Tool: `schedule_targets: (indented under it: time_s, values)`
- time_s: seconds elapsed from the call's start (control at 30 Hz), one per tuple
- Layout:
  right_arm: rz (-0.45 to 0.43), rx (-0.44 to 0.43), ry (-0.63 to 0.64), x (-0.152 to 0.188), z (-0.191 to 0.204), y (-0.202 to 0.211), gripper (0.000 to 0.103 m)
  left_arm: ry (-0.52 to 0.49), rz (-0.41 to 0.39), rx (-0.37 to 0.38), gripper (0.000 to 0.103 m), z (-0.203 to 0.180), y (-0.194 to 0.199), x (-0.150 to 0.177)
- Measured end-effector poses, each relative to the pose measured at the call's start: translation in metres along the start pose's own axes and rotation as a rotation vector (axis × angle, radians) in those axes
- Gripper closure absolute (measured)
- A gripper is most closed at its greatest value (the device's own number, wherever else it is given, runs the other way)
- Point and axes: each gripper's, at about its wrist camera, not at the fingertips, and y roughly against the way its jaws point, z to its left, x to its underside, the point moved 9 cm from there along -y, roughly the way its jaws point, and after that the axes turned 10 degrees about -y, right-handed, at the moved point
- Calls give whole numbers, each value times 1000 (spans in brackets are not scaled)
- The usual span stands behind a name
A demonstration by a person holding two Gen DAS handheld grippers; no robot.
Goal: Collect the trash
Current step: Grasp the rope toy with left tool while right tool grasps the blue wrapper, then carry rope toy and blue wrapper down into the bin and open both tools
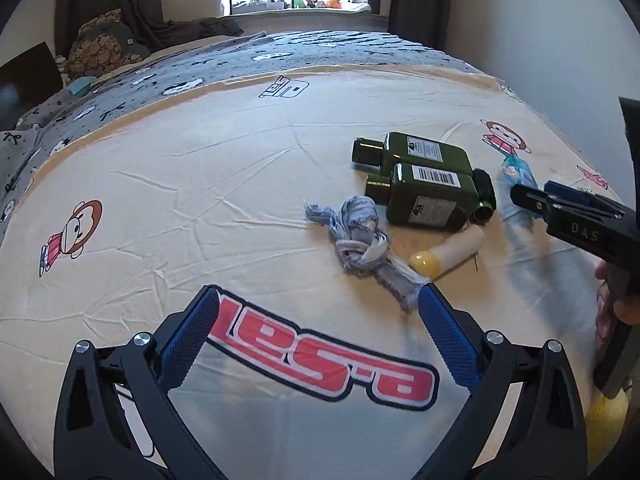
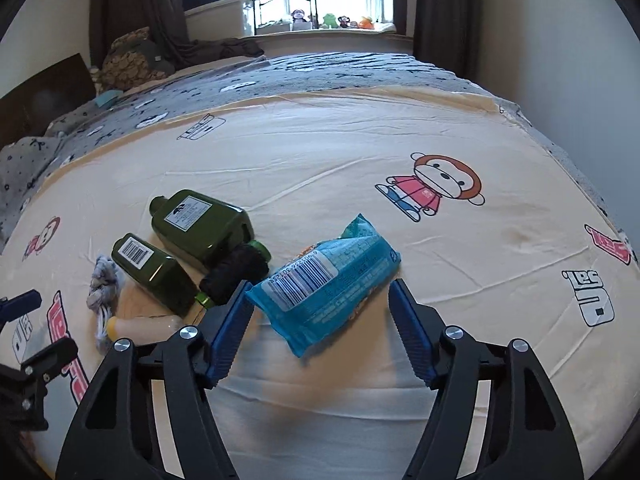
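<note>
Wrapper [image 2: 326, 284], blue, lying on bedsheet [image 2: 400, 136] between half-open pads of right gripper [image 2: 320, 320]; left pad touching, nothing gripped. Centre, close squarely. Left gripper [image 1: 318, 312] wide, empty.

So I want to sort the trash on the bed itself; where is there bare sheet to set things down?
Free: the sheet between the grey blanket and the green bottles, and the right side around the monkey print. Crowded: the cluster of bottles, knotted rag, cream tube and blue packet.
</note>
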Motion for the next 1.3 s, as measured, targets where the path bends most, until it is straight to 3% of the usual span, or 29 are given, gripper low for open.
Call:
schedule_targets:
  time_s: [0.2, 0.33, 0.47, 0.67, 0.73, 0.77, 0.8, 1.1, 1.3]
  values:
    - [1, 51, -34, -3, -24, -4, 37, 10, 14, 8, 21, -3, -21, -19]
    - [47, 73, -47, -1, -31, -17, 37, 6, 56, 8, 30, -5, -41, -22]
    - [64, 62, -47, -1, -25, -27, 24, 0, 68, -7, 36, -5, -52, -24]
    - [82, 87, -112, -13, -32, -42, 21, -23, 74, -5, 60, -6, -53, -31]
    - [87, 107, -126, -16, -37, -46, 26, -28, 73, -3, 72, -5, -52, -30]
    - [86, 120, -124, -16, -39, -47, 37, -27, 74, -4, 76, -4, -51, -29]
    - [83, 127, -119, -17, -40, -48, 56, -27, 72, 0, 77, -3, -50, -28]
    - [78, 80, -2, 2, -32, -15, 69, -48, 56, 24, 84, -5, -19, -9]
    - [-11, 35, 87, 25, -12, 56, 70, -69, -7, 25, 84, -14, 37, 9]
